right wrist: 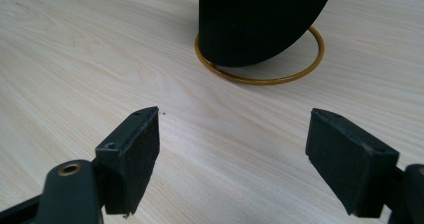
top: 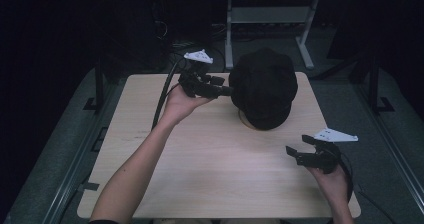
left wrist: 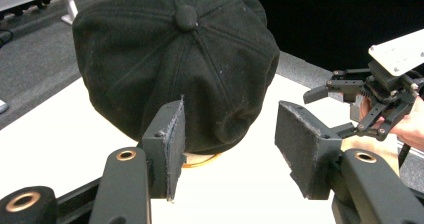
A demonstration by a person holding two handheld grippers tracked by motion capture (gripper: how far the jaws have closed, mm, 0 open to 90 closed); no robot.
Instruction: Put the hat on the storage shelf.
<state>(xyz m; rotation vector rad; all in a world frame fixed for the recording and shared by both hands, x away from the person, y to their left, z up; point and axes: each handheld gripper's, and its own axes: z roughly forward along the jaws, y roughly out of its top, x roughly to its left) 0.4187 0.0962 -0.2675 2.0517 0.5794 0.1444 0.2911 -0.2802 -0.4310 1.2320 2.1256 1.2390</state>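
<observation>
A black cap (top: 263, 86) sits domed on a stand with a brass ring base (right wrist: 260, 79) at the back middle of the wooden table (top: 210, 174). My left gripper (top: 226, 90) is held at the cap's left side, jaws open. In the left gripper view, the cap (left wrist: 175, 59) rises just beyond the gripper (left wrist: 230, 134), its lower edge between the pads (left wrist: 172, 139) but not pinched. My right gripper (top: 296, 145) hovers open over the table's right front. From the right gripper view, the cap (right wrist: 260, 19) stands well ahead of the gripper (right wrist: 232, 139).
The other hand's gripper (left wrist: 350, 91) shows far right in the left gripper view. Behind the table stand white desk legs (top: 229, 34) and dark equipment. The right edge of the table (top: 345, 174) lies close beside my right hand.
</observation>
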